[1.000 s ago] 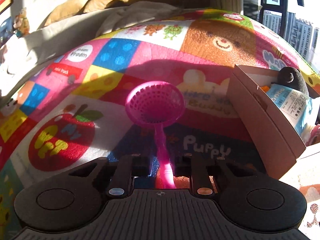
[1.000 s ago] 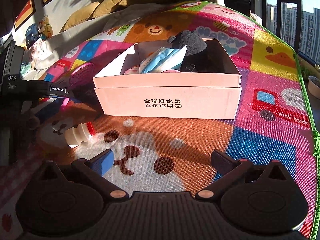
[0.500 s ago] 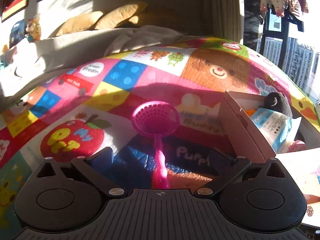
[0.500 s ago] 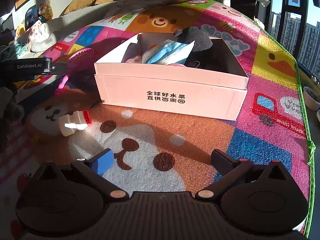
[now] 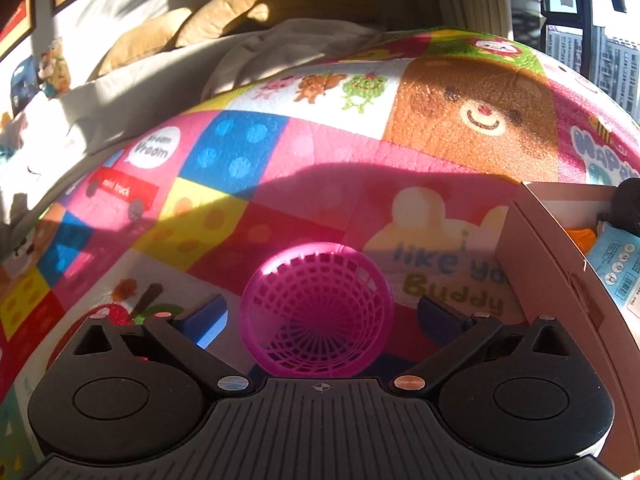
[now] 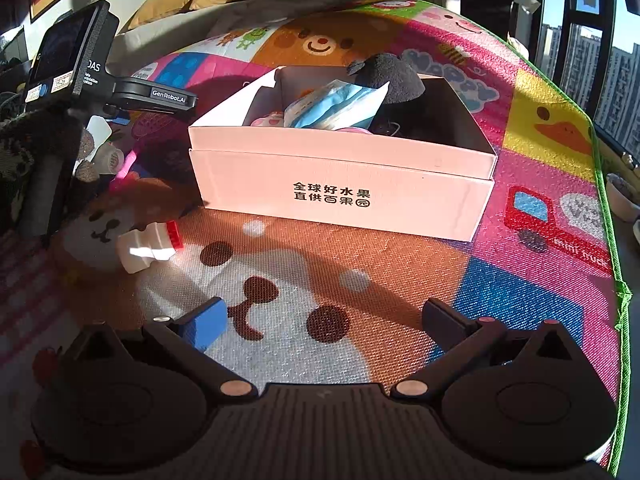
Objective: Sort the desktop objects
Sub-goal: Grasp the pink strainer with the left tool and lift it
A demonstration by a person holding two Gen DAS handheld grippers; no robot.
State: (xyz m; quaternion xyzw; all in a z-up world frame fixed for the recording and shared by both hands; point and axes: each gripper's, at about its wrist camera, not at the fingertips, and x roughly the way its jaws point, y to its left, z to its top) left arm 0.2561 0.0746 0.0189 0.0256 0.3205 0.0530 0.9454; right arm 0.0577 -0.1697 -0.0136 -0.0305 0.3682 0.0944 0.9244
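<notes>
Left tool (image 5: 320, 314): jaws standing wide, holding nothing, framing the pink strainer (image 5: 316, 312) lying on the play mat (image 5: 240, 160) beside the cardboard box (image 5: 536, 272). Right tool (image 6: 324, 320): hanging open and empty over the mat's near edge. Risk: closing across the round mesh bowl is likely squeezing it out sideways or skidding it against the box wall.

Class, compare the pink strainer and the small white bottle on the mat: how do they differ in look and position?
The strainer is pink open mesh; the bottle is solid white with a red cap. The strainer sits between the fingers of the open left claw; the bottle lies on its side, away from both claws. Both are outside the box, on the mat.
</notes>
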